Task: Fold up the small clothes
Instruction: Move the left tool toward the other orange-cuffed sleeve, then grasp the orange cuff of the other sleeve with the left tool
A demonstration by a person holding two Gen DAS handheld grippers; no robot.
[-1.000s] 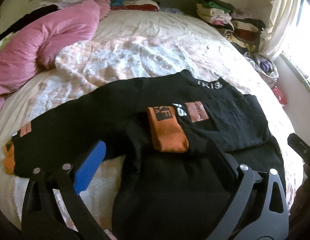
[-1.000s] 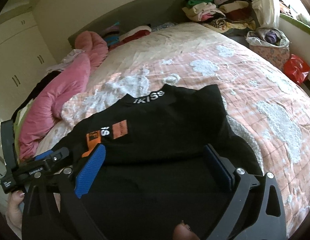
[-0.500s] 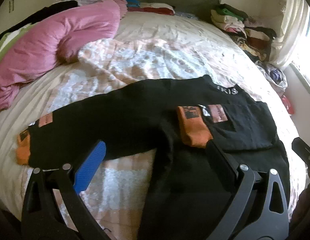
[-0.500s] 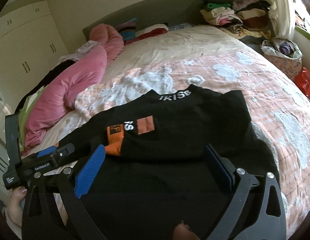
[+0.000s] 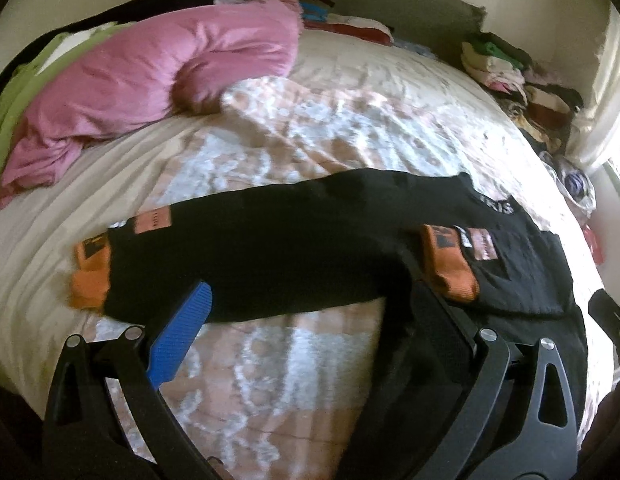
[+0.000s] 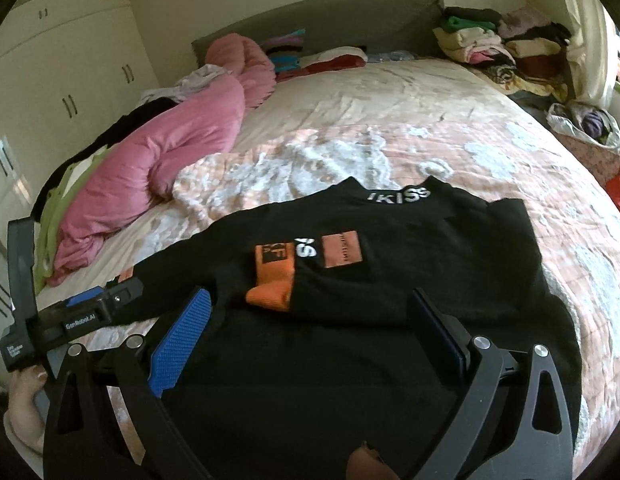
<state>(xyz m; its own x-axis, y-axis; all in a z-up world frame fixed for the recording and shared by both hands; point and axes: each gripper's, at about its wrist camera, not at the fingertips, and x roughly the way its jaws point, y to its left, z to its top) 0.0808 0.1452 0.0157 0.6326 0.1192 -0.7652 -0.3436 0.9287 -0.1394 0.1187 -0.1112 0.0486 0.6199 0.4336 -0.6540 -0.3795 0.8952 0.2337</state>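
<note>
Left gripper (image 5: 310, 312) swung left; one sweater (image 6: 390, 248), two orange cuffs (image 5: 90, 276).

a home bedroom: a big bed (image 6: 410, 92), pink duvet (image 6: 170, 152), white wardrobe (image 6: 70, 60), stacked clothes (image 6: 498, 44)

Black sweater (image 6: 410, 236), orange cuffs (image 6: 272, 280); pink quilt (image 5: 158, 68)

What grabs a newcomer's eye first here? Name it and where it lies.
The black top spread on the near part of the bed, one orange-cuffed sleeve folded across its chest, the other stretched out to the left. Behind it, a pink duvet lies bunched along the bed's left side.
</note>
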